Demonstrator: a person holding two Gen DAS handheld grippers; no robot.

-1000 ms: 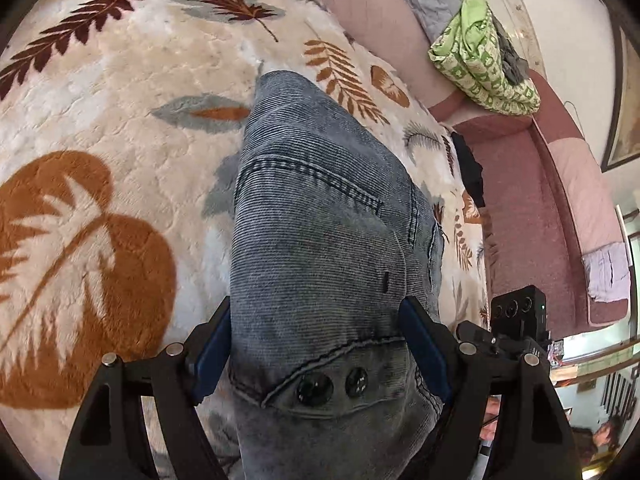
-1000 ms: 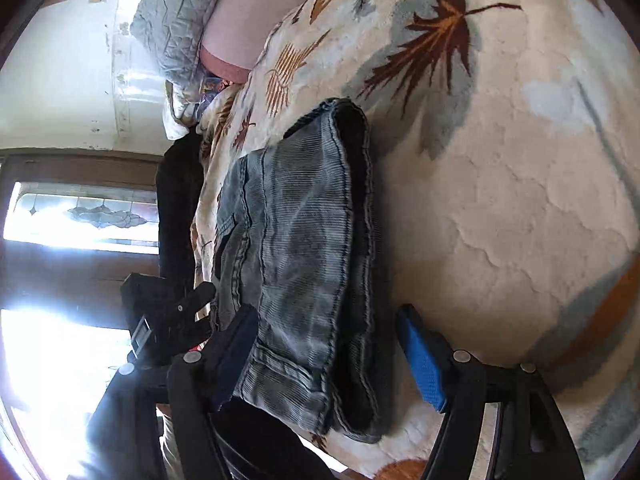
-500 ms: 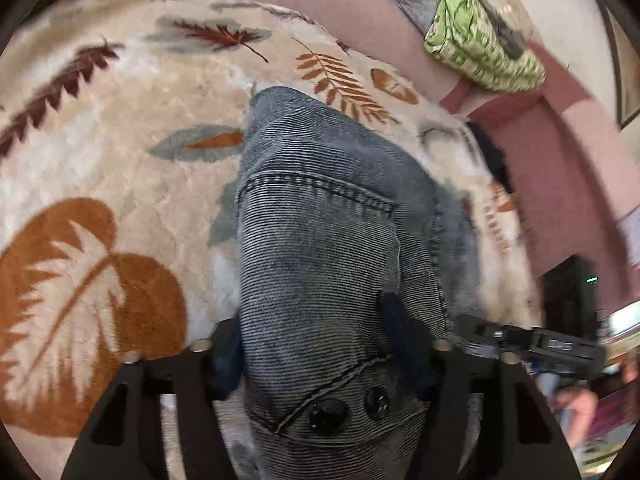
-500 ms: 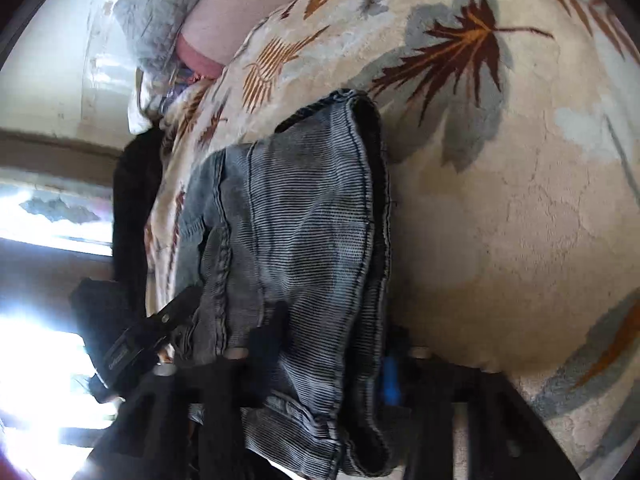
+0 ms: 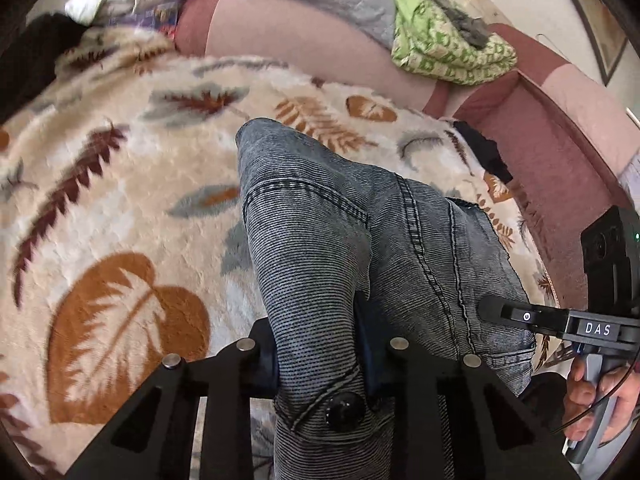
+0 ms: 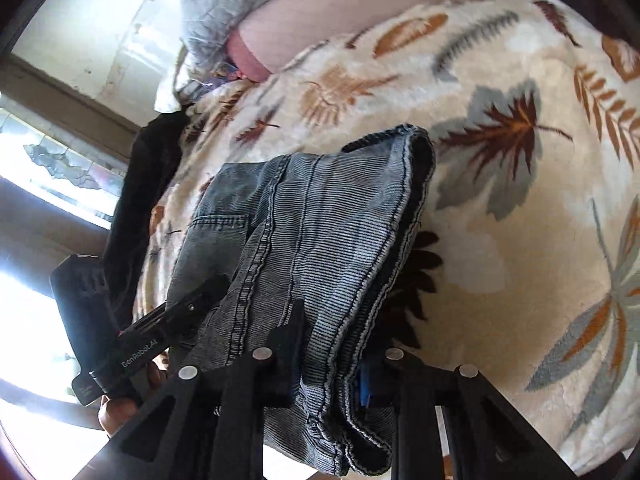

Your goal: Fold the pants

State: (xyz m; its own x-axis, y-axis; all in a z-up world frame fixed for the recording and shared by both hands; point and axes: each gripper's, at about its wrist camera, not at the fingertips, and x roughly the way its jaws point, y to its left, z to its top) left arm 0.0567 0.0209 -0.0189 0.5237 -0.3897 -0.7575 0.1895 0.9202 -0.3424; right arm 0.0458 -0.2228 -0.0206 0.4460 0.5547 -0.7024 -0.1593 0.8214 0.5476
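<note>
Folded jeans (image 5: pixel 360 264) on leaf-print blanket (image 5: pixel 120 208), bare blanket around; left gripper (image 5: pixel 318 354) and right gripper (image 6: pixel 332 364) jaws both clamp the jeans' near edge.

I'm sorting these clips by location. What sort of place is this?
Most likely a living room at home: a pink sofa with a green patterned cloth draped on it, a fluffy leaf-print blanket under the jeans, and a window nearby.

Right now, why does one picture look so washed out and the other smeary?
Right wrist view: window glare bleaches the left side, leaving the jeans dim. Left wrist view: even light, but the leaf-print blanket smears at the fisheye's left edge.
</note>
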